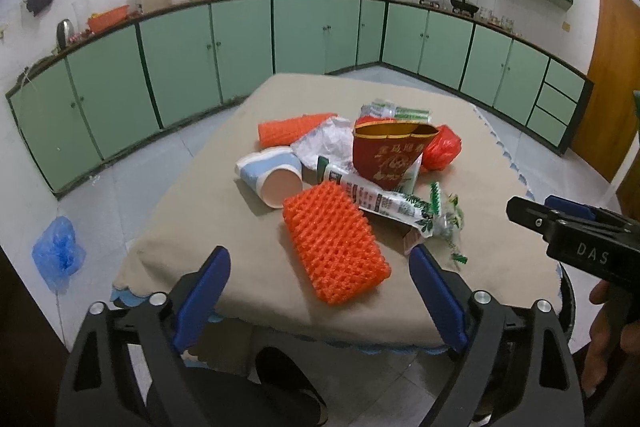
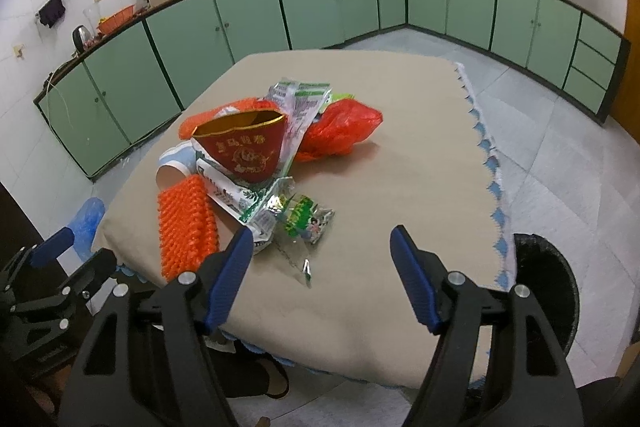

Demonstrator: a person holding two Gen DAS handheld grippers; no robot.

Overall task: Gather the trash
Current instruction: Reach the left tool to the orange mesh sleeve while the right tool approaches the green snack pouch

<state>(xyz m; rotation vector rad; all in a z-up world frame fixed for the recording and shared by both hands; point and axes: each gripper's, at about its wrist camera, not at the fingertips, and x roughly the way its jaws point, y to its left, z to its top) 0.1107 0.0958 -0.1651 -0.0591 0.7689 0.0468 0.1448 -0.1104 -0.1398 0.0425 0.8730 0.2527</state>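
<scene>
A pile of trash lies on the tan-clothed table [image 1: 248, 235]. It holds an orange foam net [image 1: 334, 245] [image 2: 186, 227], a second orange net [image 1: 290, 129], a blue-and-white paper cup [image 1: 272, 175], a red paper cone [image 1: 386, 155] [image 2: 246, 151], a red plastic bag [image 1: 442, 147] [image 2: 340, 131], white-green wrappers [image 1: 384, 201] [image 2: 244, 201] and a small snack packet [image 2: 308, 219]. My left gripper [image 1: 320, 259] is open, just before the near orange net. My right gripper [image 2: 322, 239] is open above the table's front, near the snack packet. A black bin [image 2: 552, 287] stands at the table's right corner.
Green cabinets [image 1: 180, 63] run along the walls behind the table. A blue plastic bag [image 1: 58, 251] lies on the floor at left. A wooden door [image 1: 616, 87] is at right. A slipper [image 1: 288, 383] shows below the table edge.
</scene>
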